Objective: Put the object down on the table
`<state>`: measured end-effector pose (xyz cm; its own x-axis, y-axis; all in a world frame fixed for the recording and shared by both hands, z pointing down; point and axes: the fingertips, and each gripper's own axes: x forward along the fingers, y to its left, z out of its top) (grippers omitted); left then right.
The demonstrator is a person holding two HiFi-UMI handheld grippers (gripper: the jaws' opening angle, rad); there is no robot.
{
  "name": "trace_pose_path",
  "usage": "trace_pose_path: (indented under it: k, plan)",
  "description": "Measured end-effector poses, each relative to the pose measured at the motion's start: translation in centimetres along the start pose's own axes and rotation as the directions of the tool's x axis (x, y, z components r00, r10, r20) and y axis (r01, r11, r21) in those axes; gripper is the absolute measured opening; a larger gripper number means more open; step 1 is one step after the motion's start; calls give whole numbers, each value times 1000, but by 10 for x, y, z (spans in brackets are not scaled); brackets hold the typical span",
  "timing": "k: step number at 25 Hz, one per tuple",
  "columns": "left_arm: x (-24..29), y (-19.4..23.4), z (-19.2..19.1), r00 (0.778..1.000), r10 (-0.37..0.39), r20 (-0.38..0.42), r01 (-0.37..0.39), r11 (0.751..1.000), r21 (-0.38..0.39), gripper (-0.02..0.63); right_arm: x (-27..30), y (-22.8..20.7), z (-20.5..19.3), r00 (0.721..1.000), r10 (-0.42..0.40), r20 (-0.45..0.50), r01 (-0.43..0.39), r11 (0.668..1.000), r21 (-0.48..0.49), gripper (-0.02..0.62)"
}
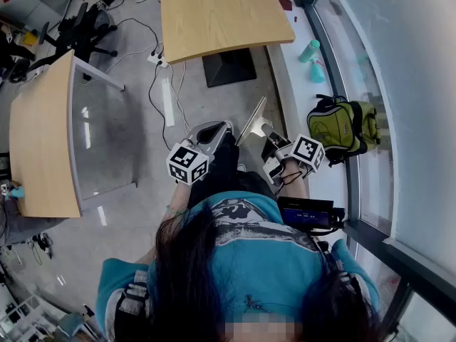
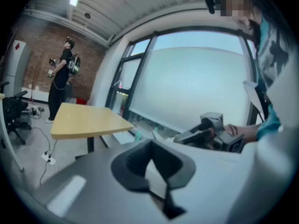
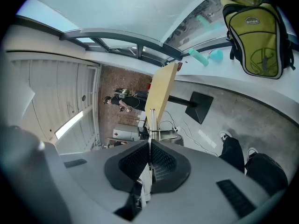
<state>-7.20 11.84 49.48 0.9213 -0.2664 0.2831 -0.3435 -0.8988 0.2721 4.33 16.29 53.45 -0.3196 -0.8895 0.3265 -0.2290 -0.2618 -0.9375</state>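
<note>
The thin flat sheet (image 1: 252,120) is in the air in front of my lap, pinched at its lower end by my right gripper (image 1: 266,131) and slanting up and away from me over the grey floor (image 1: 135,98). It touches no table. In the right gripper view the sheet (image 3: 150,125) shows edge-on as a pale line running straight out from between the ribbed pads (image 3: 161,160), and the jaws of the right gripper (image 3: 149,149) are pressed flat against it from both sides.

My left gripper (image 1: 214,131) hangs just beside the right one, apart from the sheet. In the left gripper view its jaws (image 2: 152,150) meet at the tips, with a pale wedge of gap behind them and nothing that I can see held there. That view also shows my right gripper (image 2: 210,129) and the hand (image 2: 243,132) around it.

The wooden table (image 1: 214,16) stands ahead, well apart from the sheet, and a second one (image 1: 39,141) lies to my left. A green backpack (image 1: 342,123) sits on the window ledge (image 1: 292,70) to my right, with a teal bottle (image 1: 309,50) farther along it. Another person (image 2: 60,76) stands far off by the brick wall
</note>
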Motion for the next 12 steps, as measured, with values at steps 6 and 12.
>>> trace_pose_path:
  k: [6, 12]
  plan:
    - [31, 49, 21, 1000, 5, 13, -5, 1000, 0, 3, 39, 5, 39, 1000, -10, 13, 10, 1000, -3, 15]
    - [91, 134, 78, 999, -2, 48, 0, 1000, 29, 3, 112, 32, 118, 999, -15, 43, 17, 999, -32, 15]
